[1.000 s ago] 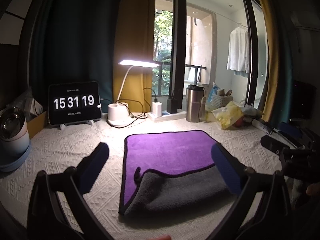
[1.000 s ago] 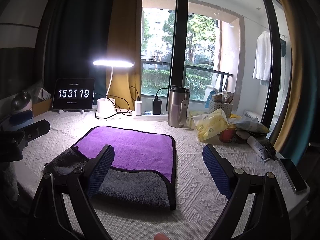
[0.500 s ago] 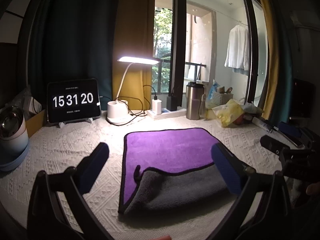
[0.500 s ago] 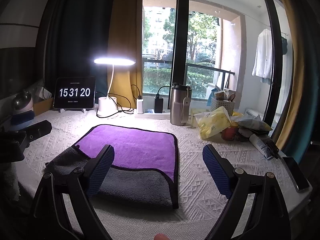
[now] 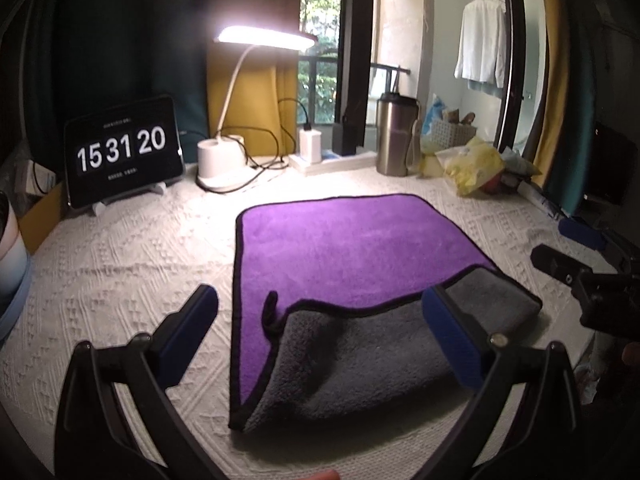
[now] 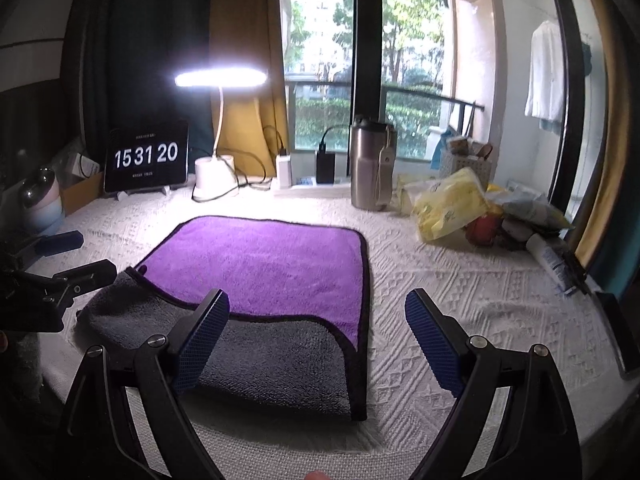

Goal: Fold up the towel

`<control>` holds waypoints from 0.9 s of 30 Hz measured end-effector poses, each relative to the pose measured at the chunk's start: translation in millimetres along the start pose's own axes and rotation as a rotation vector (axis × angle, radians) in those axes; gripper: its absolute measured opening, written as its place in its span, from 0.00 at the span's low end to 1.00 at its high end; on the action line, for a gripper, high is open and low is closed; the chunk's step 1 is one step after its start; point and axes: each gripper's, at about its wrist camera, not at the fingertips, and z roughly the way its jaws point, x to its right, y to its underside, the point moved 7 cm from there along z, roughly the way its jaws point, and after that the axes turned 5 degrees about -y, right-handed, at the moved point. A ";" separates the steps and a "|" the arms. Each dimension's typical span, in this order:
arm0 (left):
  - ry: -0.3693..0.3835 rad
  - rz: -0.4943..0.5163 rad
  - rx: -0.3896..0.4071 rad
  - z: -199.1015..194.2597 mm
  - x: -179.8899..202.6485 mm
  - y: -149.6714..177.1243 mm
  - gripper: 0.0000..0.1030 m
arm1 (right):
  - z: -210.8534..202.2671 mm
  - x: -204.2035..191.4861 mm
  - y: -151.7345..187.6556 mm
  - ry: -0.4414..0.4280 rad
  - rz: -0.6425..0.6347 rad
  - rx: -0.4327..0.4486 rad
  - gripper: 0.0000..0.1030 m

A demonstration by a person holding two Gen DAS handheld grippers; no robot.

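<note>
Purple towel (image 5: pixel 352 248) spread flat on white textured table cover (image 5: pixel 120 264), near edge turned back to show grey underside (image 5: pixel 360 364). Black piping round the border, small black hanging loop (image 5: pixel 271 314) at the fold on the left side. Bare cover on both flanks of the towel: wide strip to the left, another to the right up to the table's dark front corner.

Beyond the far edge, well apart: tablet clock (image 5: pixel 124 152) reading 15 31 20, lit desk lamp (image 5: pixel 236 160), charger block (image 5: pixel 310 146), steel tumbler (image 5: pixel 396 136), yellow bag (image 5: pixel 472 164) among clutter.

From the left wrist view, loop and left border shown plainly, plus the right gripper (image 5: pixel 576 256) at the frame's right side, beside the towel's right corner. From the right wrist view, right border (image 6: pixel 365 320) and its turned-back corner shown instead, tube and phone at the far right, and the left gripper (image 6: pixel 68 260) just beside the towel's left corner.

Left gripper (image 5: pixel 316 340) spread wide, empty, fingers (image 5: pixel 188 332) straddling the folded-back flap from above, not touching. Right gripper (image 6: pixel 320 340) likewise spread and empty, one finger over the grey flap, the other over bare cover.
</note>
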 end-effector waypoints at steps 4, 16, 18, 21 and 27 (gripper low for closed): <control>0.003 0.028 -0.068 17.2 4.1 7.5 0.98 | 27.9 6.4 12.3 -0.043 0.020 -0.116 0.78; 0.033 0.023 -0.258 54.1 9.9 31.1 0.61 | 66.9 9.2 36.7 -0.064 0.015 -0.320 0.50; 0.025 0.036 -0.267 55.6 12.4 32.7 0.54 | 68.4 5.9 37.5 -0.055 -0.010 -0.328 0.45; 0.026 0.042 -0.266 54.6 12.8 33.6 0.42 | 68.3 4.4 38.8 -0.064 -0.019 -0.326 0.18; 0.045 0.043 -0.240 47.4 14.3 33.0 0.20 | 60.0 0.1 34.5 -0.053 -0.041 -0.285 0.09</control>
